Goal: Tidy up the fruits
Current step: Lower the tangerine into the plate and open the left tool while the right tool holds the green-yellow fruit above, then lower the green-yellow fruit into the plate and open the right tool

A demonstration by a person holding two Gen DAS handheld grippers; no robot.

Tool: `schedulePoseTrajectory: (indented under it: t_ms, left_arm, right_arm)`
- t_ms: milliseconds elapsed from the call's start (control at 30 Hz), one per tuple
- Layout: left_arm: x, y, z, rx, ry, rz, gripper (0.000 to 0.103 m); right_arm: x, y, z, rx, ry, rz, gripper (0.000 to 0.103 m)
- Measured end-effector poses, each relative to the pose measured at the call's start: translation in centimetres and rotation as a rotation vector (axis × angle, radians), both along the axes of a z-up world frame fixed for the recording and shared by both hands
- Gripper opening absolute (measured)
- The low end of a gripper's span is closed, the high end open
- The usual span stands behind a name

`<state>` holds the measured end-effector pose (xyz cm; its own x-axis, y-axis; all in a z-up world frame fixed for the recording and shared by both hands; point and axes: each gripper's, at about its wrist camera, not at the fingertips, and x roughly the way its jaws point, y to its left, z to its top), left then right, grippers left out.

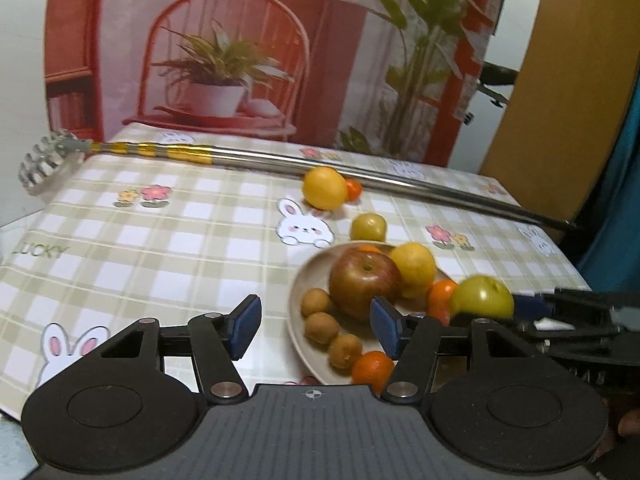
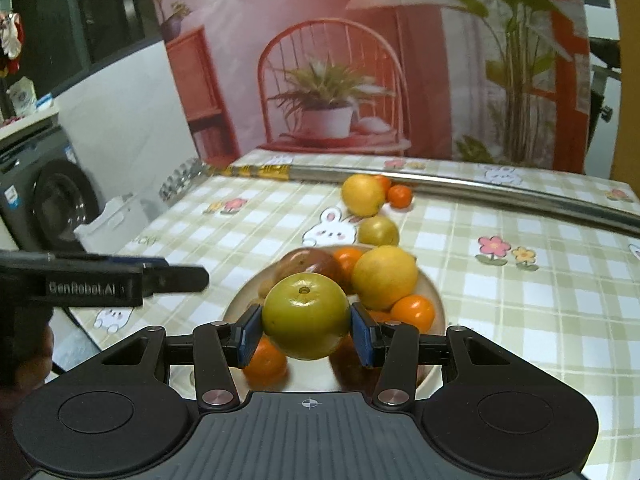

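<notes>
A beige plate [image 1: 297, 292] holds a red apple [image 1: 364, 282], a yellow citrus [image 1: 414, 268], three small brown fruits [image 1: 322, 328] and small oranges [image 1: 372, 366]. My right gripper [image 2: 306, 334] is shut on a green round fruit [image 2: 306, 312] and holds it just above the plate's near side [image 2: 438, 300]. My left gripper [image 1: 315, 326] is open and empty at the plate's front left edge. Beyond the plate, a yellow citrus [image 1: 324, 188], a small orange [image 1: 353, 190] and a yellow-green fruit [image 1: 368, 227] lie on the checked tablecloth [image 1: 180, 240].
A long metal pole [image 1: 360, 176] with a yellow-banded end lies across the back of the table, just behind the loose fruits. A printed backdrop [image 1: 240, 40] stands behind it. A washing machine [image 2: 52, 204] sits off the table's left edge.
</notes>
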<state>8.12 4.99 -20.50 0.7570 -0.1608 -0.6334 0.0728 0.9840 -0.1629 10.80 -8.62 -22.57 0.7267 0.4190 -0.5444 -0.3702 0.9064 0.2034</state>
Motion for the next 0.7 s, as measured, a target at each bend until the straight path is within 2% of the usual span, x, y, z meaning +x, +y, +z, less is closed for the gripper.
schedulePoseTrajectory:
  t_ms: [367, 600, 700]
  left_arm:
    - [-0.7, 1.9, 0.2, -0.026, -0.003, 0.071, 0.064]
    - [-0.4, 1.9, -0.2, -0.025, 0.018, 0.071, 0.064]
    - [-0.2, 1.8, -0.4, -0.02, 0.032, 0.066, 0.064]
  right_arm:
    - [-0.4, 1.3, -1.1, -0.029, 0.102, 0.084, 0.043]
    - [0.8, 1.0, -2.6, -0.026, 0.199, 0.057, 0.043]
    - [1.0, 0.7, -3.1, -0.019, 0.214, 0.049, 0.043]
